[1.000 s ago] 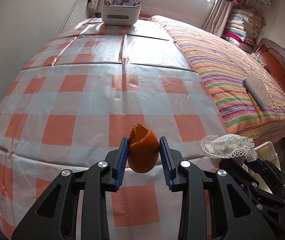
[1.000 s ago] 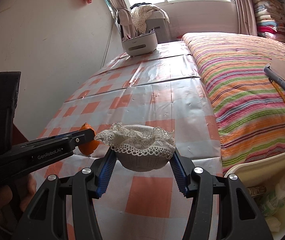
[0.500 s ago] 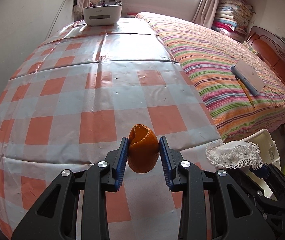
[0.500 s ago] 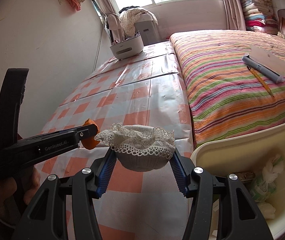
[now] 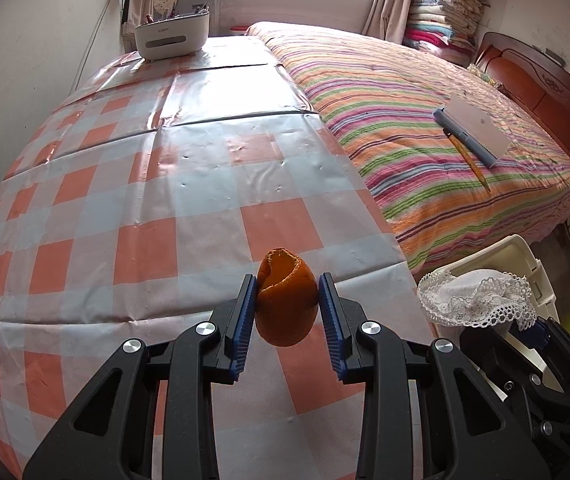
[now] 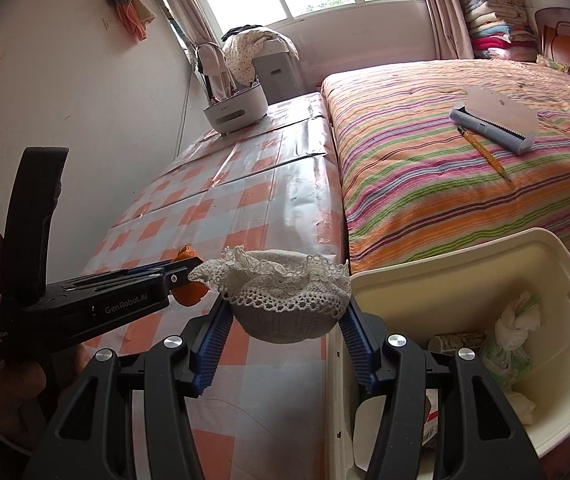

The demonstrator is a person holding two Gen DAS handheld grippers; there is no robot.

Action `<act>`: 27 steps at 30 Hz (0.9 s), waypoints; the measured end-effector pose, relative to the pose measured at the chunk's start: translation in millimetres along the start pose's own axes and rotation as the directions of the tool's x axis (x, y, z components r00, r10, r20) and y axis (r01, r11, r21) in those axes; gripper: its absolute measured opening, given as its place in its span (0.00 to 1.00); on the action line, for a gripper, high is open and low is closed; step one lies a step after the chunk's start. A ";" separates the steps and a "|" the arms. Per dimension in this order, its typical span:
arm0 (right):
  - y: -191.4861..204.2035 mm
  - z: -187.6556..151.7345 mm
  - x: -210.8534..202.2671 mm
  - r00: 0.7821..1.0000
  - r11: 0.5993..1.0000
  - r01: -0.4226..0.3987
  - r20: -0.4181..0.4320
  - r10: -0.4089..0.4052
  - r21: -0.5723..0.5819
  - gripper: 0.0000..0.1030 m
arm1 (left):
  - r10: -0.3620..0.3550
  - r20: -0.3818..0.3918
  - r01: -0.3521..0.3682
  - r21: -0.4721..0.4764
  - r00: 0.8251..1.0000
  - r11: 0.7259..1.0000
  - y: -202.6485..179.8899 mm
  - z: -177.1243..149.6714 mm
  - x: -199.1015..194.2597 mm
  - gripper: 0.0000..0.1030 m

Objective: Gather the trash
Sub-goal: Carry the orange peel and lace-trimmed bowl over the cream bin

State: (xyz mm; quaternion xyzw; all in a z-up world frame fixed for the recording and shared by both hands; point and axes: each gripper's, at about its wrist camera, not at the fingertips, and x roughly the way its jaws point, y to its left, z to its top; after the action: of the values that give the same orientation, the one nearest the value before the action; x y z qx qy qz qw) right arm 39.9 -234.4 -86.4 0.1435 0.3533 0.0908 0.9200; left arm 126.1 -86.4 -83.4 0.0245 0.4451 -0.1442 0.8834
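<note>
Gripping an orange peel (image 5: 286,307), the left gripper (image 5: 286,312) has its 2 blue fingers (image 5: 241,326) clenched on the peel's sides, holding it in the air above the near edge of the table (image 5: 133,184). The peel looks like a light, hollow shell, soft enough to crumple, so a grasp across its rounded middle suits it. Its long axis runs roughly upright, with the torn open end pointing up and away. Just to the right, the right gripper (image 6: 285,330) is clenched on a white lace-edged bowl-shaped piece (image 6: 285,300), probably light and limp at the frill; it sits open side up between the fingers, held by its firmer lower body. It hangs at the table's corner, beside the rim of the cream bin (image 6: 465,264), which already holds wrappers. Beyond lie the striped bed (image 6: 465,128) and a white caddy (image 5: 173,34) at the table's far end.
</note>
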 end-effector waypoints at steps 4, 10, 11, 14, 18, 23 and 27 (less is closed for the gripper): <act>-7.8 -1.6 -8.1 1.000 1.000 0.005 0.011 -0.005 0.014 0.51 | -0.003 -0.003 0.003 0.021 1.000 1.000 -10.9 -1.2 1.2 0.30; -18.1 -4.8 -18.6 1.000 0.999 0.011 0.023 -0.012 0.035 0.51 | -0.012 0.000 0.012 0.053 1.000 0.999 -27.6 -1.6 -0.1 0.30; -20.5 -5.4 -20.7 1.000 0.999 0.011 0.026 -0.012 0.039 0.51 | -0.013 0.001 0.013 0.057 1.000 0.998 -30.2 -1.7 -0.4 0.30; -25.9 -5.4 -25.6 0.999 0.999 0.013 0.035 -0.015 0.050 0.51 | -0.017 -0.002 0.017 0.073 1.000 0.997 -38.3 -2.5 -0.7 0.30; -33.3 -5.8 -31.7 0.999 0.998 0.016 0.048 -0.019 0.065 0.51 | -0.021 -0.007 0.022 0.089 1.000 0.996 -47.7 -3.7 -0.1 0.30; -40.4 -6.4 -38.6 0.998 0.996 0.023 0.063 -0.028 0.083 0.51 | -0.027 -0.007 0.028 0.107 1.000 0.994 -58.6 -4.1 -0.6 0.30; -46.8 -6.7 -44.0 0.996 0.995 0.034 0.076 -0.042 0.098 0.51 | -0.033 -0.007 0.033 0.122 0.999 0.992 -67.6 -5.4 -1.6 0.30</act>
State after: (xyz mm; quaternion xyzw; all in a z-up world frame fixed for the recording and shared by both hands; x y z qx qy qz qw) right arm 6.1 -288.9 -79.0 0.1847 0.3238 0.0504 0.9266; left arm 102.3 -149.8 -79.7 0.0715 0.4381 -0.1858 0.8766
